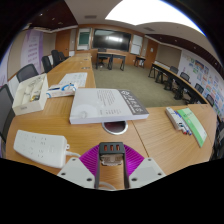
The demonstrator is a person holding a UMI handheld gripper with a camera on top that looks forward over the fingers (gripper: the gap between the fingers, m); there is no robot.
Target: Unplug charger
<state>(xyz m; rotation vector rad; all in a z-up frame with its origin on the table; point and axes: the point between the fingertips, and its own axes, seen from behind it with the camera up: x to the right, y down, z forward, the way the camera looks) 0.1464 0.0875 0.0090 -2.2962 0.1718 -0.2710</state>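
Two white fingers (78, 172) of my tool (111, 172) show at the near end of the view, standing apart with a purple pad between their inner faces. Between them, right at the near edge of the wooden tabletop (70, 130), sits a small dark block with a row of light pins or teeth on top (112, 148). It looks like the charger plug, though I cannot tell for certain what it is seated in. I cannot tell either whether the fingers touch it; there seems to be a little gap at each side.

Just ahead of the block lies a round white disc (116, 126), partly tucked under a large white flat box with printed text (107, 103) resting in the middle of the tabletop. To the near left lies a white rectangular device (40, 148). Farther left is an open white tray or box (29, 92), with papers and a blue item (66, 86) beyond it. On the right sit a long white strip (178, 121) and a green-edged booklet (195, 124).

Far off, the room holds more desks, dark chairs (26, 72) and a screen on the far wall (111, 41).
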